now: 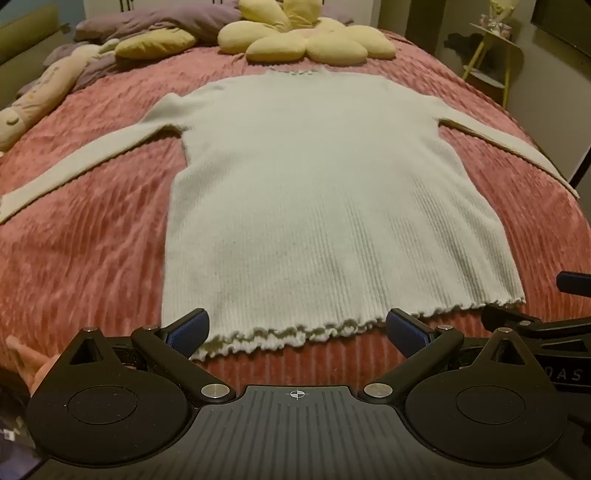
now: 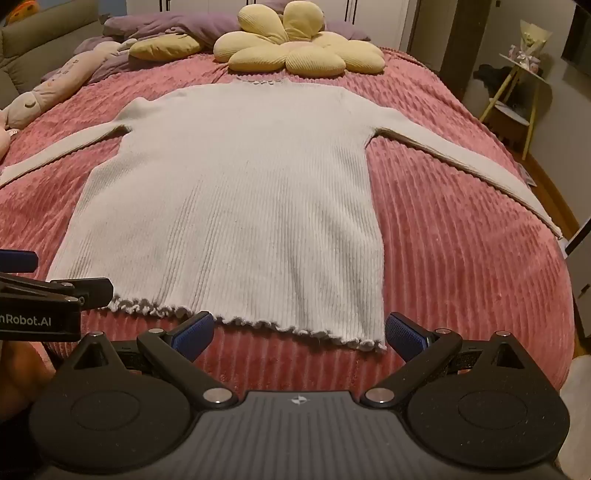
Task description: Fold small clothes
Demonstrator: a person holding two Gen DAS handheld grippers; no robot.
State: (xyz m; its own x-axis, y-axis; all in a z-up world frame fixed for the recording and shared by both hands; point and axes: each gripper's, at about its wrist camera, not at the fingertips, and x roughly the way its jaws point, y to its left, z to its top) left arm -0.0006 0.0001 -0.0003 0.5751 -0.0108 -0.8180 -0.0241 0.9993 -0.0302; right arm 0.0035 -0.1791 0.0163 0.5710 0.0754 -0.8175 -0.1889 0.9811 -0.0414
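Observation:
A pale ribbed long-sleeved sweater (image 1: 306, 192) (image 2: 236, 206) lies flat on the pink bedspread, neck far, frilled hem near, both sleeves spread outward. My left gripper (image 1: 297, 330) hovers open just short of the hem's left half, nothing between its blue pads. My right gripper (image 2: 299, 332) is open too, over the hem's right corner, its pads apart and empty. Each gripper shows at the edge of the other's view: the right gripper (image 1: 554, 325) and the left gripper (image 2: 44, 295).
The pink ribbed bedspread (image 1: 92, 236) (image 2: 461, 236) covers the bed. A yellow flower-shaped cushion (image 1: 306, 40) (image 2: 295, 48) and purple bedding (image 2: 177, 26) lie beyond the collar. A long plush toy (image 1: 40, 92) rests far left. A small side table (image 2: 517, 96) stands at right.

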